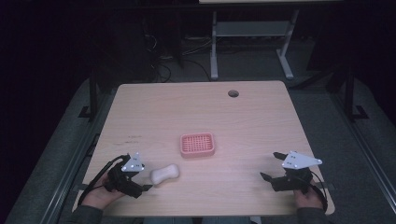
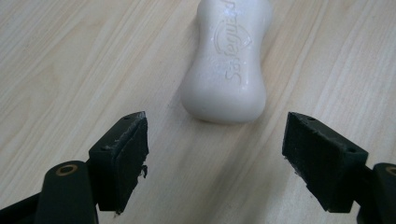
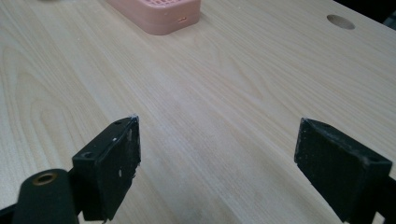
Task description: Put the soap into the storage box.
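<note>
A white waisted bar of soap [image 1: 164, 173] lies flat on the wooden table [image 1: 196, 112] near its front left. In the left gripper view the soap [image 2: 227, 60] sits just beyond the tips, with embossed lettering on top. My left gripper [image 1: 144, 179] [image 2: 215, 154] is open, its jaws spread wider than the bar and not touching it. A pink slotted soap dish [image 1: 197, 144] [image 3: 159, 11] stands near the table's middle. My right gripper [image 1: 270, 164] [image 3: 217, 163] hovers open at the front right over bare wood, with nothing between its jaws.
A round cable hole [image 1: 233, 93] [image 3: 340, 21] sits near the table's far edge. A person's hands hold both grippers at the front edge. Beyond the table stand a white desk frame [image 1: 252, 32] and floor cables in the dark.
</note>
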Demonstrator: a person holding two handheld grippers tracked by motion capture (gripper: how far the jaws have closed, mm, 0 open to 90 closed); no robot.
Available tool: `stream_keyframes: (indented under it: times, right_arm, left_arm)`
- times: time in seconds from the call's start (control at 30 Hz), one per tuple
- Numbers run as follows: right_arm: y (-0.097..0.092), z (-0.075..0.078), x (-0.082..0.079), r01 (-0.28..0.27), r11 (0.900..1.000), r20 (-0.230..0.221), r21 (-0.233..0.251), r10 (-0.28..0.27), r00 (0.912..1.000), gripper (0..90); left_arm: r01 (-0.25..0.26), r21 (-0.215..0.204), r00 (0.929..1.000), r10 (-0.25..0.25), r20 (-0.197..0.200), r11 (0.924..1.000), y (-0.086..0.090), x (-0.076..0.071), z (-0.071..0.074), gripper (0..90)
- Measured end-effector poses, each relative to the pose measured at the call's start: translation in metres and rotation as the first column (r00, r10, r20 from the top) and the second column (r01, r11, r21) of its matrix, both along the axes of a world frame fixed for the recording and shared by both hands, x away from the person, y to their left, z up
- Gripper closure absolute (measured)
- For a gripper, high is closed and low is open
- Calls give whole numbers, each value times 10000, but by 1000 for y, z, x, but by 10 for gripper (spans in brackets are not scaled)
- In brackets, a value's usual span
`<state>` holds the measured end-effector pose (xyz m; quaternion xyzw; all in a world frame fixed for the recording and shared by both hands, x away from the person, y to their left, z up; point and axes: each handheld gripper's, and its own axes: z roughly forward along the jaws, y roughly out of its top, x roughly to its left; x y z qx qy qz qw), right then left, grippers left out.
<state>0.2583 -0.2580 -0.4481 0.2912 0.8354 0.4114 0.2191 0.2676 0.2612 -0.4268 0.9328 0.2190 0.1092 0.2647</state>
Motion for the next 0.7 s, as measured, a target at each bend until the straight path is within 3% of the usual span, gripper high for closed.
stream_keyframes:
  times: [0.43,0.7]
  right_arm:
    - [1,-2,1,-62,9999,-96,-107,61,9999,137]
    - [1,-3,1,-55,9998,-134,-186,53,9999,137]
  left_arm:
    - [380,-28,9993,-380,-25,9993,-13,10,4,230]
    - [695,170,9976,-694,-85,9974,-22,14,6,235]
